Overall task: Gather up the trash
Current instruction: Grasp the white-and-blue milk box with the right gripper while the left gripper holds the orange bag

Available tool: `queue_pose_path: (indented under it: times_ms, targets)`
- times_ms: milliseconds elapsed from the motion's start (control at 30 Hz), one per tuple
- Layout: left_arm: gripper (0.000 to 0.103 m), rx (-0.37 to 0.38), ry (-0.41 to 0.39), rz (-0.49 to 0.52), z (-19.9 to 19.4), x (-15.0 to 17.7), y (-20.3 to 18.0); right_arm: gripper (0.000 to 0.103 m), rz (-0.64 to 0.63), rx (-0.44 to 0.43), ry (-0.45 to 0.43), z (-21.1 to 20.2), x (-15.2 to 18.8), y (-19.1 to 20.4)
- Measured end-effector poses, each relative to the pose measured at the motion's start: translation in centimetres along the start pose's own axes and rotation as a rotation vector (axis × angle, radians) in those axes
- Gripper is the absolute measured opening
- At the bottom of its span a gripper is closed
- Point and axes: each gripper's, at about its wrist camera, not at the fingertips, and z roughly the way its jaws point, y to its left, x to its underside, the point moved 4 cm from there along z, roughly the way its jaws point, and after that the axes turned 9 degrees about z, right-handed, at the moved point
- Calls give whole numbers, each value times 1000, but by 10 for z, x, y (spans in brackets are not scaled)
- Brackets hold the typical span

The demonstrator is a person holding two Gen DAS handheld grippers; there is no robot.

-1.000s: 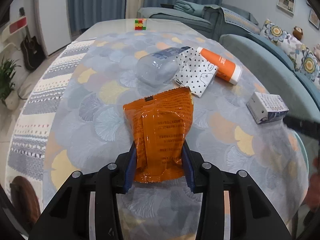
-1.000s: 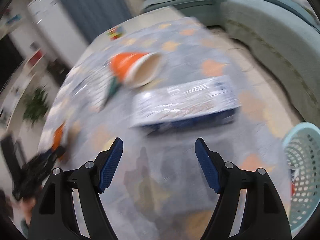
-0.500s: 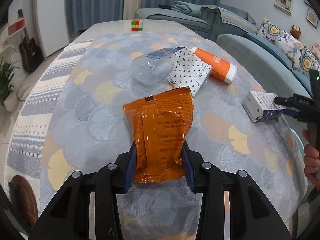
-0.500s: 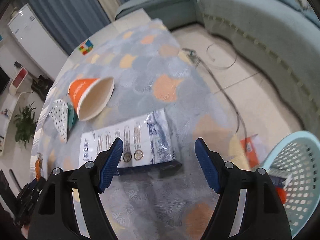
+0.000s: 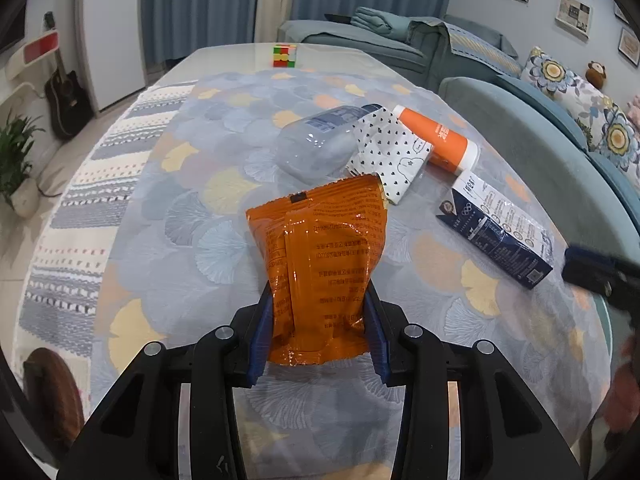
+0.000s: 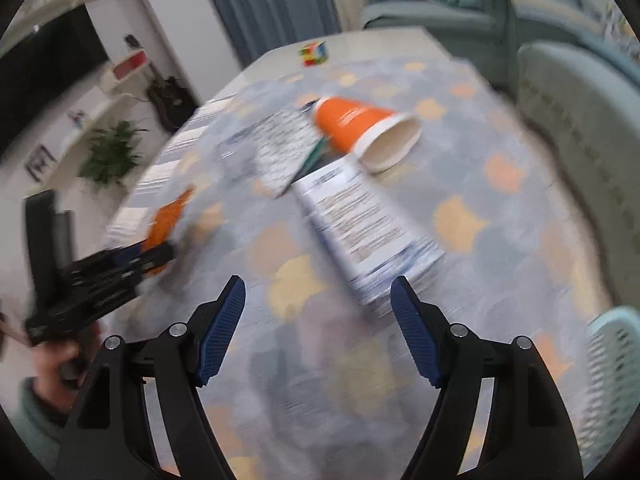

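My left gripper (image 5: 318, 320) is shut on an orange snack bag (image 5: 324, 256) and holds it above the table. The bag also shows in the right wrist view (image 6: 168, 218), blurred. My right gripper (image 6: 318, 304) is open and empty, just in front of a blue and white carton (image 6: 368, 224) that lies on the table (image 6: 460, 184). The carton (image 5: 496, 232) and the right gripper's tip (image 5: 592, 270) show at the right of the left wrist view. An orange paper cup (image 5: 438, 140), a dotted wrapper (image 5: 388, 156) and a clear plastic bottle (image 5: 320, 144) lie farther back.
A pale blue laundry-style basket (image 6: 612, 364) stands beyond the table's right edge. A colour cube (image 5: 285, 55) sits at the far end of the table. A teal sofa (image 5: 532, 128) runs along the right side. The cup (image 6: 360, 128) lies open toward the right gripper.
The right gripper has swung left across the table and now faces the carton lengthwise; its view is blurred by motion. The left gripper still holds the bag, almost unmoved.
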Motion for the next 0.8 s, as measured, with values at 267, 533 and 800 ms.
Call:
queue_pose_path:
  times_ms: [267,533,800]
  targets:
    - [39,28,-4,37,1,-4,-14,82,-37,84,105,62,-36,-19]
    - [39,39,16,59,8,-3,-23,81,-55,87,138,83,-26,-12]
    - [39,47,-3,79,-1,-13,-39,55,-59,131,54,58,-17,-5]
